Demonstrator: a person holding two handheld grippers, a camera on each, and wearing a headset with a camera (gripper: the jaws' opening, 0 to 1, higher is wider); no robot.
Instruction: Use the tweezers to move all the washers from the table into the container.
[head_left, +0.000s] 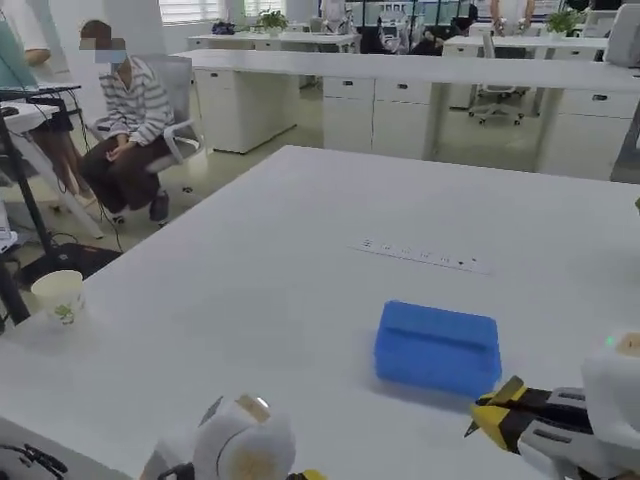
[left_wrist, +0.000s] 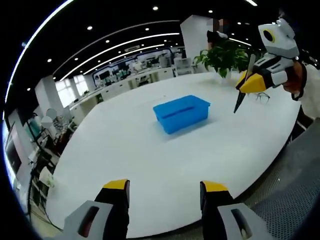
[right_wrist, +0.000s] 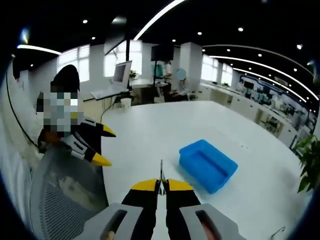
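Note:
The blue container (head_left: 437, 347) sits on the white table (head_left: 300, 260), an open rectangular tray whose inside is hidden in the head view. My right gripper (right_wrist: 161, 186) is shut on thin metal tweezers (right_wrist: 161, 172), which point forward, short of the container (right_wrist: 207, 165). In the head view this gripper (head_left: 492, 412) hovers just right of the container's near corner. My left gripper (left_wrist: 166, 192) stands open with nothing between its fingers, above the table's near edge, well back from the container (left_wrist: 181, 113). The right gripper (left_wrist: 255, 80) holds the tweezers (left_wrist: 240, 102) point down.
A paper cup (head_left: 58, 297) stands at the table's left edge. A flat power strip (head_left: 420, 256) lies behind the container. A person sits on a chair (head_left: 125, 130) beyond the table. A plant (left_wrist: 225, 55) and glasses (left_wrist: 262, 97) are at one end.

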